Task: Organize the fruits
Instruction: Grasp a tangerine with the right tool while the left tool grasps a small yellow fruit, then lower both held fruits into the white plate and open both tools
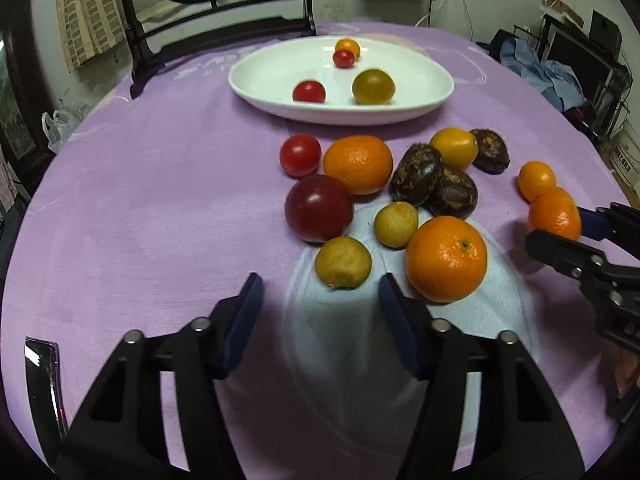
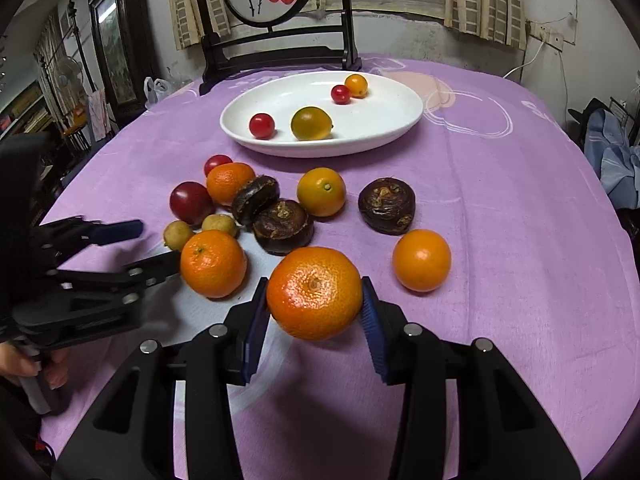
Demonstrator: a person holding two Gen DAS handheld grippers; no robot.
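My right gripper [image 2: 316, 300] is shut on a tangerine [image 2: 315, 292]; it shows in the left wrist view [image 1: 554, 213] at the right edge. My left gripper [image 1: 320, 292] is open and empty, just short of a small yellow-green fruit [image 1: 343, 263] and beside a tangerine [image 1: 446, 258]. A white oval plate [image 1: 400, 114] at the back holds two red cherry tomatoes [image 1: 309, 91], an olive-yellow tomato [image 1: 373, 86] and a small orange one [image 1: 347, 46]. Loose fruits lie between: tomatoes [image 1: 319, 207], tangerines [image 1: 358, 164], dark water chestnuts [image 1: 418, 173].
The round table has a purple cloth [image 1: 160, 200]. A dark wooden chair [image 1: 216, 20] stands behind the plate. A water chestnut [image 2: 386, 205] and an orange fruit [image 2: 421, 260] lie to the right of the held tangerine. Clutter and cables line the right wall.
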